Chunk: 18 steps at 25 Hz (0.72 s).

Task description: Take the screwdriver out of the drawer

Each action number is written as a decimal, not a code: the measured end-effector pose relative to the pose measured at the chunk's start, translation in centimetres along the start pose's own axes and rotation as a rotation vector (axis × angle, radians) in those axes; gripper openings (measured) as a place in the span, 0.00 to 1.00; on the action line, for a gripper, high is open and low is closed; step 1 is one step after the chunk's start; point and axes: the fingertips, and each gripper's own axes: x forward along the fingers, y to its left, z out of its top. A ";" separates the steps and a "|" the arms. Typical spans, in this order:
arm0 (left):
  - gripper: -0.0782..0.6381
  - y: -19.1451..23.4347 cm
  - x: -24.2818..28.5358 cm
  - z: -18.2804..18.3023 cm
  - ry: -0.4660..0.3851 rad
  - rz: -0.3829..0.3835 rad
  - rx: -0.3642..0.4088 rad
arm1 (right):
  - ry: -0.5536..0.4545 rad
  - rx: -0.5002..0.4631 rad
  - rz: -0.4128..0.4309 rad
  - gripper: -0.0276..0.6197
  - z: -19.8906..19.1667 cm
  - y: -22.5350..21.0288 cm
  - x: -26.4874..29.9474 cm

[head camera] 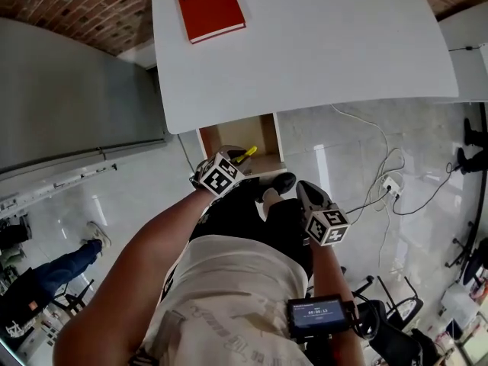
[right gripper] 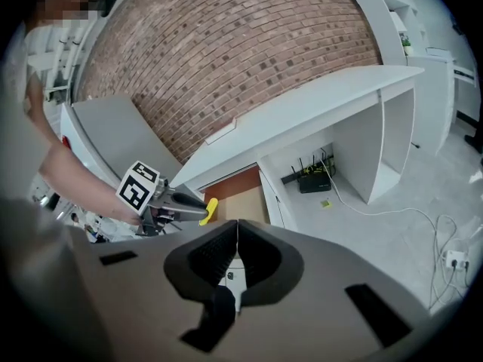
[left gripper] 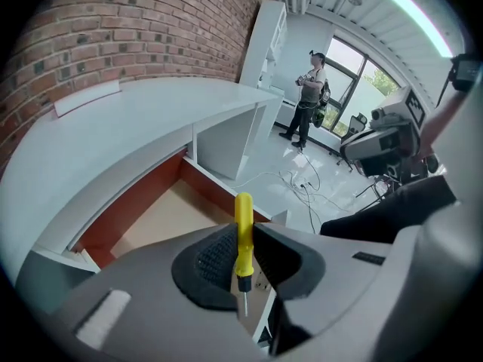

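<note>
A screwdriver with a yellow handle [left gripper: 243, 228] stands between the pads of my left gripper [left gripper: 244, 251], which is shut on it above the open drawer [left gripper: 162, 217]. Its metal tip points back toward the camera. In the head view the left gripper [head camera: 232, 164] hangs over the drawer [head camera: 263, 136] with the yellow handle [head camera: 246, 155] sticking out. The right gripper view shows the yellow handle [right gripper: 210, 210] in the left gripper [right gripper: 198, 211] over the drawer [right gripper: 241, 198]. My right gripper [right gripper: 236, 256] is shut with nothing between its jaws, and it sits at the lower right of the head view [head camera: 306, 193].
A white desk [head camera: 320, 44] carries a red book [head camera: 210, 8] at its back left. Cables and a power strip [head camera: 390, 183] lie on the tiled floor to the right. A grey cabinet [head camera: 69, 97] stands at the left. A person [left gripper: 309, 96] stands far off by the windows.
</note>
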 end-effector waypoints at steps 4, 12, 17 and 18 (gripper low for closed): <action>0.19 -0.6 -2.1 0.3 -0.035 0.007 -0.023 | 0.015 -0.023 -0.001 0.05 0.3 1.0 -0.1; 0.19 -2.4 -5.7 0.5 -0.107 -0.010 -0.052 | 0.018 -0.065 0.011 0.05 0.7 3.6 -0.4; 0.19 -3.0 -8.3 0.5 -0.164 -0.010 -0.101 | 0.025 -0.100 0.028 0.05 1.6 5.1 -0.2; 0.19 -3.0 -8.8 0.5 -0.175 -0.006 -0.109 | 0.026 -0.108 0.033 0.05 1.9 5.4 0.0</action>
